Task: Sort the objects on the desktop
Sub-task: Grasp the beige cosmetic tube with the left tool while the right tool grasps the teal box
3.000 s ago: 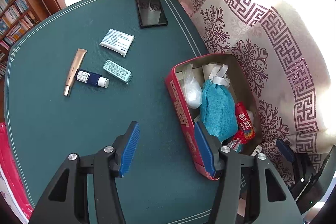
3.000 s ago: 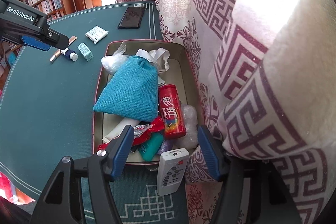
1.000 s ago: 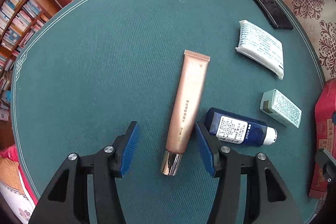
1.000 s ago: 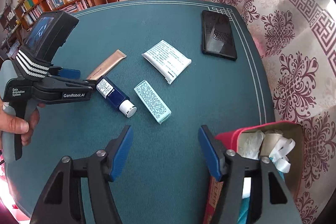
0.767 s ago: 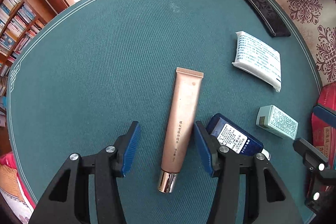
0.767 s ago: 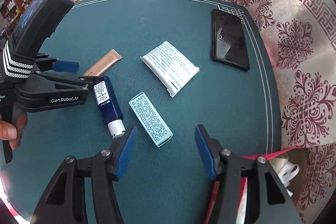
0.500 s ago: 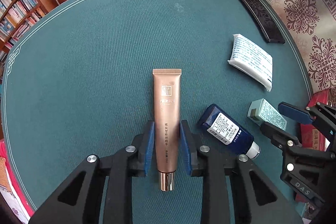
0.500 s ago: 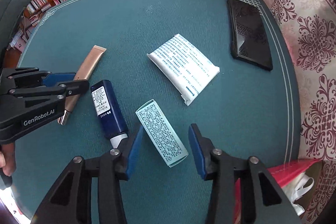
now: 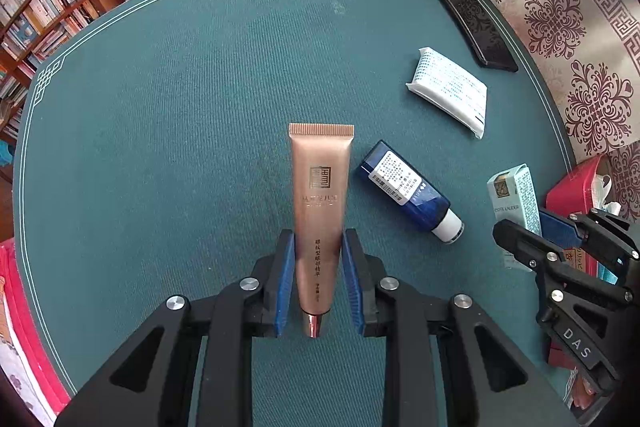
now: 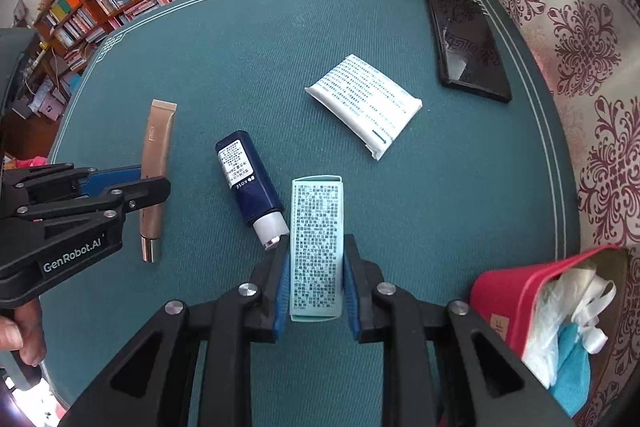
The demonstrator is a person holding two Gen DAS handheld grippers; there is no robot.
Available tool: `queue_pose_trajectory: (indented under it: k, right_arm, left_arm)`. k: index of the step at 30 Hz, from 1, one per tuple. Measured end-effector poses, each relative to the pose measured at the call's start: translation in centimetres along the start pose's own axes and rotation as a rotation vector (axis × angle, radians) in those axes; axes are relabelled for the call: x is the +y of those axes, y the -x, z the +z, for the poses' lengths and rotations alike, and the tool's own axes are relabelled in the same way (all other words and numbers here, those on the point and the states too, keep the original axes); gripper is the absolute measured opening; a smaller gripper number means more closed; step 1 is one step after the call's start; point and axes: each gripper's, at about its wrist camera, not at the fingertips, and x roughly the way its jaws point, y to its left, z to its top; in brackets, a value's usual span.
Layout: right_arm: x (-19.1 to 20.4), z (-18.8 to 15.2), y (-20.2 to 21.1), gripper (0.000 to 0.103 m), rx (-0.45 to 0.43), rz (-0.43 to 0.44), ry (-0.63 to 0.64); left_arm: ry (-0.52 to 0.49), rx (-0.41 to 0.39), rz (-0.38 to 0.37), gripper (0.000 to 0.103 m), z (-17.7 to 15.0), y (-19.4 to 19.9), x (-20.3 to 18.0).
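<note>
Over green felt, left claw (image 9: pixel 319 277) clamps the gold tube (image 9: pixel 320 203), right claw (image 10: pixel 315 285) the mint box (image 10: pixel 317 247).

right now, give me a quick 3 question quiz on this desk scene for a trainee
1. True or false: the left tool is shut on the gold tube.
2. What does the right tool grip? A) blue bottle B) pale green box C) black phone
3. Fill in: the white packet lies between the pale green box and the ____.

Key: 1 true; 2 B; 3 black phone
</note>
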Motion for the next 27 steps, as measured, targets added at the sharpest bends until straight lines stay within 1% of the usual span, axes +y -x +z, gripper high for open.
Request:
queue_pose_trajectory:
  k: [3,4,5,6,8,11,12,15,19,23,27]
  right_arm:
    - [-0.7,-1.8,2.4,0.026,-0.024,-0.002,-0.030]
    - [-0.9,-2.5,3.3,0.026,-0.036,-0.005,-0.040]
    - [-1.4,-3.3,4.1,0.026,-0.046,-0.006,-0.050]
    - [-1.7,-4.0,5.0,0.026,-0.056,-0.007,-0.062]
    - [-2.6,-4.9,6.8,0.026,-0.077,-0.008,-0.086]
    - [-3.9,-7.1,9.4,0.026,-0.110,-0.024,-0.116]
    - [-4.4,-7.9,10.3,0.026,-0.120,-0.033,-0.127]
    - [-5.9,-10.2,12.6,0.026,-0.144,-0.049,-0.173]
    - [-8.3,-12.9,15.0,0.026,-0.178,-0.087,-0.226]
    - [-10.7,-14.9,15.8,0.026,-0.182,-0.118,-0.288]
    - [-12.2,-16.3,15.7,0.026,-0.175,-0.181,-0.292]
  left_arm:
    - [0.004,-0.001,-0.009,0.025,-0.4,0.6,0.4]
    - [0.004,-0.001,-0.010,0.024,-0.7,0.9,0.2]
    - [0.003,-0.002,-0.014,0.023,-0.5,1.0,-0.9]
    - [0.000,0.000,-0.021,0.010,-0.7,1.4,-1.5]
    - [-0.006,-0.008,-0.033,0.010,-0.9,2.4,-2.3]
    - [-0.029,-0.034,-0.033,0.010,-1.4,3.9,-4.0]
    - [-0.029,-0.038,-0.038,0.010,-2.5,5.2,-4.9]
    - [-0.031,-0.046,-0.058,0.009,-2.8,6.0,-6.7]
    - [-0.054,-0.057,-0.057,0.009,-4.0,7.9,-9.0]
    - [-0.097,-0.085,-0.071,0.009,-5.1,10.7,-11.4]
    - [-0.142,-0.097,-0.122,0.009,-5.7,12.3,-15.0]
